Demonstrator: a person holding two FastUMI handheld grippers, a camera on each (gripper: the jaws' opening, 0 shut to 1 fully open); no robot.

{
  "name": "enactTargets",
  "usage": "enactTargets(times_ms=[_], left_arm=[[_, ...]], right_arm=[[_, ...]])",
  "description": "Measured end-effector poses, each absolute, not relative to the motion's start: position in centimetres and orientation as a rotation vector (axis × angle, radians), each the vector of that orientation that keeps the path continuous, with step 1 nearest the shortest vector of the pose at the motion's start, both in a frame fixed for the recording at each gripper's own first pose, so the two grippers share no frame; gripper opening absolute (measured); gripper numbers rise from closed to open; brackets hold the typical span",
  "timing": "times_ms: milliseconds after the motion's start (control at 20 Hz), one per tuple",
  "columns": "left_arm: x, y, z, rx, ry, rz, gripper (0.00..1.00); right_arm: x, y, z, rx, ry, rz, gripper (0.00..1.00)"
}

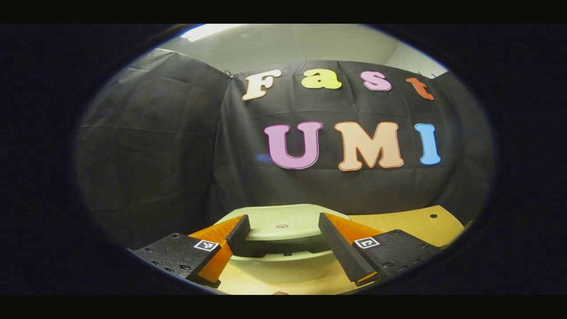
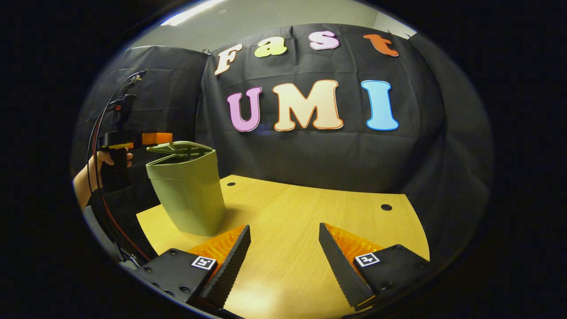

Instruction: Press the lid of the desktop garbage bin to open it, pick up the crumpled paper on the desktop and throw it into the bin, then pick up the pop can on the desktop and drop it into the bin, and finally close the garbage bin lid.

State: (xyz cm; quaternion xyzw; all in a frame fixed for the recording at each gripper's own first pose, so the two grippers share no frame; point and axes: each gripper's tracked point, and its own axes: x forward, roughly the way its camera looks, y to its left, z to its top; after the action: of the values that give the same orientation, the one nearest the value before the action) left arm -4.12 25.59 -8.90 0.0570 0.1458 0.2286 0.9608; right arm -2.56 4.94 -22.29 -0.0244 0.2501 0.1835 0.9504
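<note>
Left gripper (image 1: pixel 283 241) sits at the top of the pale green plastic desktop bin (image 1: pixel 283 266), fingers spread wide, one on each side of the lid (image 1: pixel 283 223). I can't tell whether they touch it. From the left gripper view the lid looks tipped, with a dark gap showing under its near edge. From the right gripper view I see that same gripper (image 2: pixel 157 138) farther off, held by a hand (image 2: pixel 95 170) at the bin's (image 2: pixel 188 195) upper left rim; the lid (image 2: pixel 177 147) sits partly raised above the opening. Bin stands upright on the light wood counter (image 2: pixel 305 221), toward its left back corner. Right gripper (image 2: pixel 283 254) hangs low over the counter, fingers apart, nothing between them, well apart from the bin. Small dark hole (image 2: pixel 386 207) in the counter, far right.
</note>
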Motion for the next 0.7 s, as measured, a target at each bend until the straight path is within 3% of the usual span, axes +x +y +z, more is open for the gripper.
enactTargets(times_ms=[100,150,200,300,400,650,700], left_arm=[[-4.4,25.5,-10.0,0.108,0.317,0.465,1.00],[-4.6,25.4,-10.6,0.107,0.329,0.465,0.95],[-4.6,25.4,-11.0,0.111,0.339,0.467,0.95],[-4.8,25.3,-11.4,0.115,0.348,0.466,1.00],[-4.8,25.2,-12.1,0.108,0.368,0.465,0.95],[-5.1,25.4,-13.4,0.066,0.448,0.489,0.96],[-5.1,25.4,-13.4,0.091,0.462,0.503,0.96]], right_arm=[[-3.0,5.1,-22.7,-0.065,0.519,0.387,0.98],[-3.2,5.1,-22.8,-0.071,0.521,0.394,0.98],[-3.3,5.0,-22.9,-0.076,0.522,0.396,0.94],[-3.3,4.8,-23.0,-0.091,0.521,0.391,0.98],[-3.5,4.7,-23.3,-0.093,0.524,0.395,0.98],[-3.3,4.5,-23.9,-0.079,0.540,0.402,0.94],[-3.3,4.5,-24.1,-0.071,0.545,0.402,0.98]])
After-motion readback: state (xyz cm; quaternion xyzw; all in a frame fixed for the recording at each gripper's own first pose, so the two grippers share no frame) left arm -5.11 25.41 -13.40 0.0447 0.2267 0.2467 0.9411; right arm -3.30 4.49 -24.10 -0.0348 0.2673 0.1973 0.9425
